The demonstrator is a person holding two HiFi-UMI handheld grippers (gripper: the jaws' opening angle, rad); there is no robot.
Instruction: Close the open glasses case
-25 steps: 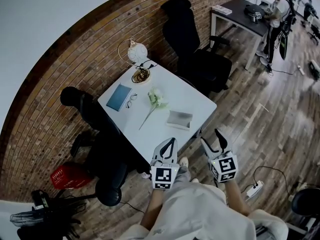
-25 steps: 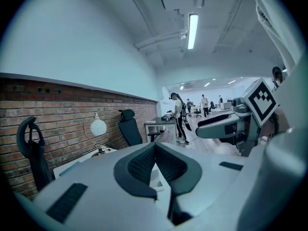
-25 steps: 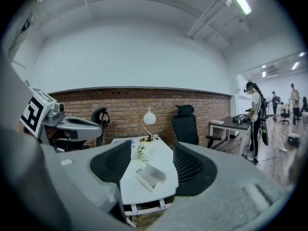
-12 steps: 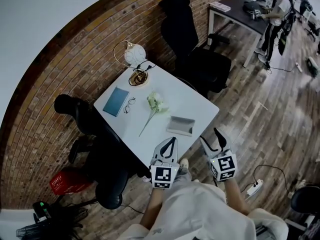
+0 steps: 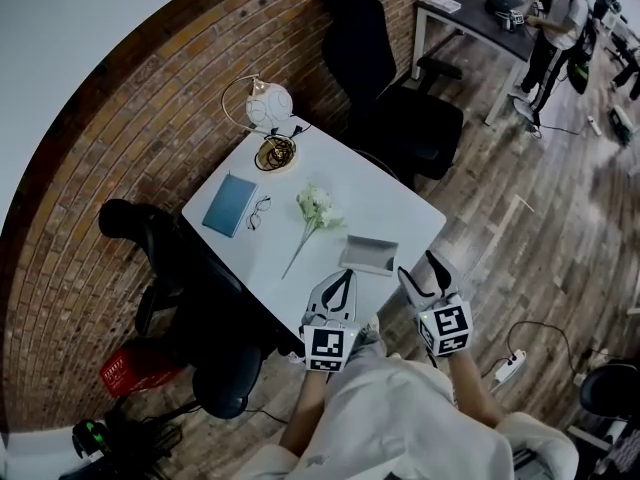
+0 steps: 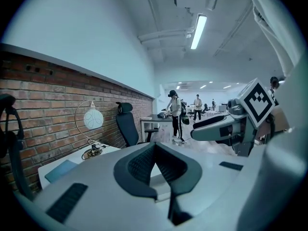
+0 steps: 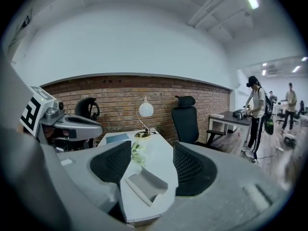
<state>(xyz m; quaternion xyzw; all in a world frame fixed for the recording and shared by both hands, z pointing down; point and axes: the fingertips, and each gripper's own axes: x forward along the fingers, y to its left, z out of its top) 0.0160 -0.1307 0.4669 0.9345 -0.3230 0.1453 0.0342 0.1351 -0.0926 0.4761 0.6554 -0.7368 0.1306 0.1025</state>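
The open grey glasses case (image 5: 366, 254) lies near the front right corner of the white table (image 5: 400, 203). In the right gripper view the case (image 7: 144, 184) shows low between the two pads, some way ahead. My right gripper (image 5: 421, 268) is open and empty, just off the table's front edge to the right of the case. My left gripper (image 5: 345, 277) is shut on nothing, over the front edge just short of the case. In the left gripper view its pads (image 6: 144, 163) meet at the tip, and the right gripper (image 6: 226, 127) shows to the right.
On the table lie a white flower stem (image 5: 314, 209), a pair of glasses (image 5: 258, 211) and a blue notebook (image 5: 229, 205), with a globe lamp (image 5: 268, 107) at the far corner. Black office chairs (image 5: 400, 108) (image 5: 205, 313) stand behind and left. People stand by a far desk (image 5: 548, 18).
The table and case have drawn nearer to both grippers, which now reach the table's front edge. Neither gripper's jaws have changed.
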